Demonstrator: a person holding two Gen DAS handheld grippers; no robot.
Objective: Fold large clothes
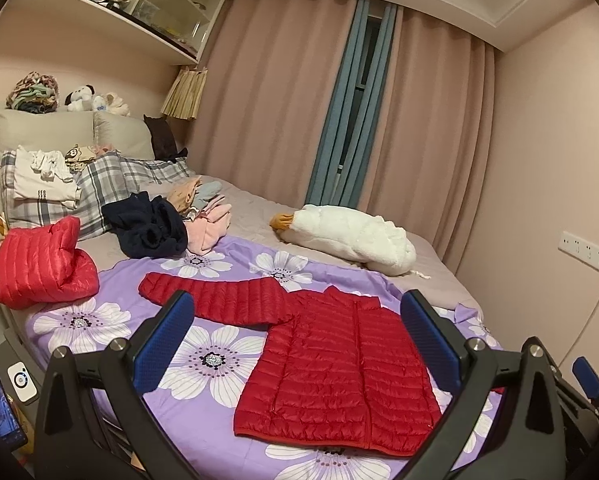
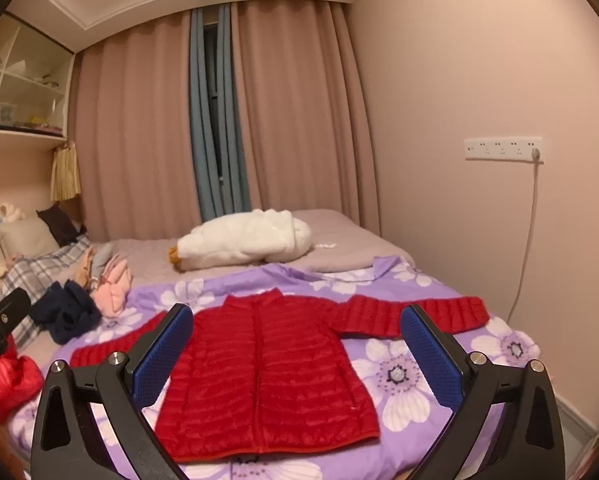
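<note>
Folding should go best, I judge, if each sleeve is pinched near its cuff and carried flat across the chest before the hem is doubled up, keeping the slippery quilted shell from bunching. Red down jacket (image 1: 339, 364) lies spread face up, sleeves out, on the purple flowered quilt (image 1: 203, 360) in the lower middle of both frames. Left tongs (image 1: 297, 352) and right tongs (image 2: 297, 360) both gape wide and empty, hovering over the jacket's body without touching it.

Glossy quilted red jacket (image 1: 331, 364), matt floral cotton sheet (image 1: 203, 364), fluffy white plush goose (image 1: 351, 236)
</note>
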